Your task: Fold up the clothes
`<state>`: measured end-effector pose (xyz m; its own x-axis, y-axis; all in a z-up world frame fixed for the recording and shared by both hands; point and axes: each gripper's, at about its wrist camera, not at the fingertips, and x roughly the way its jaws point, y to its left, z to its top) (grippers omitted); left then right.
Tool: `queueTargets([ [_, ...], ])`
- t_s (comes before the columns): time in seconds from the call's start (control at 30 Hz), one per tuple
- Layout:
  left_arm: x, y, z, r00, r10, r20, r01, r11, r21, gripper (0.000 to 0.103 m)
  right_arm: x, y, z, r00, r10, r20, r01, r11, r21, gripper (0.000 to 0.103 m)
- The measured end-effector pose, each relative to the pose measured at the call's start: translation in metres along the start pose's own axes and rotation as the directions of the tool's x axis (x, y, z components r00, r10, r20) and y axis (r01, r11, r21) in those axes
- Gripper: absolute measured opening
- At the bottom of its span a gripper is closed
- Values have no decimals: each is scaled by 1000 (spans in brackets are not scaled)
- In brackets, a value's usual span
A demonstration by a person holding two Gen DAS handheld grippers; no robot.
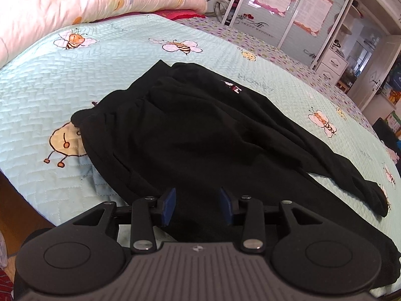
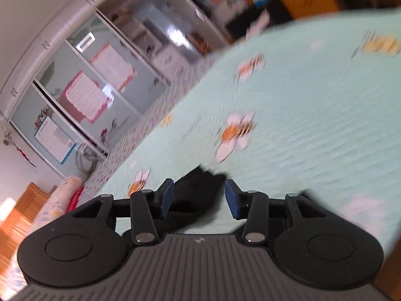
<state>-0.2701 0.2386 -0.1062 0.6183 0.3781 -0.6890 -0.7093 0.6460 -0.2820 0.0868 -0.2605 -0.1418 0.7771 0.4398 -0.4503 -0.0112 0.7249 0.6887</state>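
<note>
Black clothes [image 1: 200, 130] lie mid-bed on the quilt [image 1: 50, 82] reading "HONEY". Left claw [image 1: 196, 207] tilts down over their near edge, open; right claw [image 2: 199, 198] open around a black cuff.

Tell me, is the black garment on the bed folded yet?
Partly: the black garment lies doubled and rumpled on the bedspread, not neatly folded.

Motion blur smears the bedspread [image 2: 313, 115] and the black garment's tip [image 2: 200, 185].

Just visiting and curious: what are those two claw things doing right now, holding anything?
Left gripper: open over the black garment, gripping nothing.
Right gripper: open, black cloth lies loose between its pads.
</note>
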Motion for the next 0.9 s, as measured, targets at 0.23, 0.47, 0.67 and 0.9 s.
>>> queueTargets([
  [0.23, 5, 6, 0, 998, 49, -25, -49, 999, -7, 43, 121, -12, -1, 973, -58, -223, 98, 980, 175, 19],
  [0.47, 15, 1, -1, 999, 31, -43, -30, 999, 15, 46, 42, 27, 12, 995, 42, -91, -25, 984, 176, 7],
  [0.67, 21, -13, -8, 998, 3, -64, -1, 999, 32, 46, 19, 94, 65, 1000, 12, 16, -15, 983, 181, 14],
  [0.9, 20, -5, -13, 998, 14, -67, -12, 1000, 27, 50, 77, 78, 59, 992, -121, -37, 124, 985, 119, 46],
])
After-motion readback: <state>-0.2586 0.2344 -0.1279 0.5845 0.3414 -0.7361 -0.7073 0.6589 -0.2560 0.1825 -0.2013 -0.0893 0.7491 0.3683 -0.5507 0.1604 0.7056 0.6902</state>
